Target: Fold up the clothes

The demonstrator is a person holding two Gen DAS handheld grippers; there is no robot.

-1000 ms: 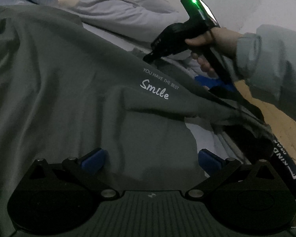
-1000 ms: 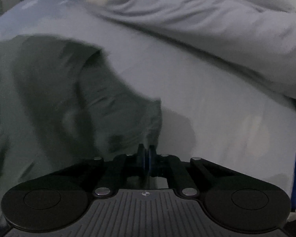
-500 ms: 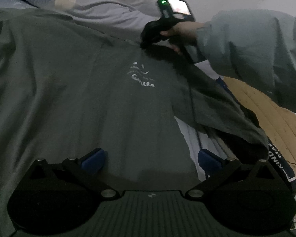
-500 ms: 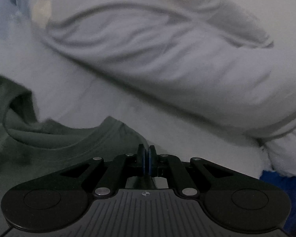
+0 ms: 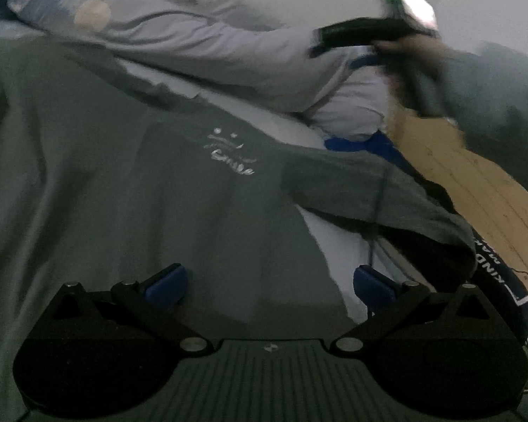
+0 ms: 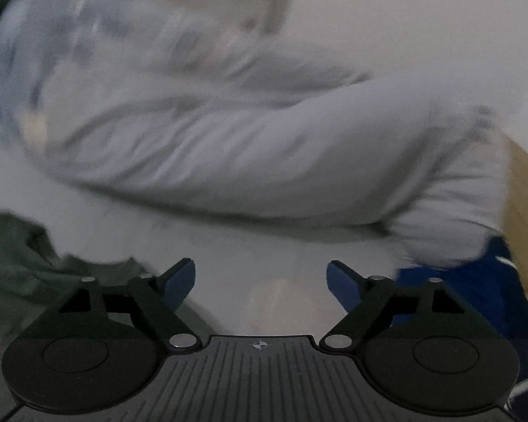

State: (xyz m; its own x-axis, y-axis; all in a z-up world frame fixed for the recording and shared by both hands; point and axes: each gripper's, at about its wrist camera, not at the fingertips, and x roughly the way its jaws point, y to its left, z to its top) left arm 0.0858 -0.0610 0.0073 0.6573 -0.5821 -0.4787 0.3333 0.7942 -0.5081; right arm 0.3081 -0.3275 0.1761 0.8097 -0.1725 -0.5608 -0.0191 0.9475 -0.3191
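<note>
Grey-green T-shirt lies spread flat on the white bed sheet in my left wrist view, filling the left and middle of it, with a small white print on its chest (too blurred now to read). I see no containers anywhere. My left gripper hovers low over the shirt's near hem, its blue pads well apart with nothing between them. Further right, one short sleeve reaches out toward the wooden bed edge. Behind the shirt runs a pale rumpled duvet.

Compared with a second ago, the shirt has been drawn out smooth; the diagonal fold through its chest is gone and the collar now rests near the duvet. At the upper right, my right gripper has lifted clear of the cloth, held by a hand in a grey sleeve, motion-blurred.

In my right wrist view, the shirt sits at the lower left, and the right gripper has just been opening: its pads stand wide apart, empty, over bare sheet.
</note>
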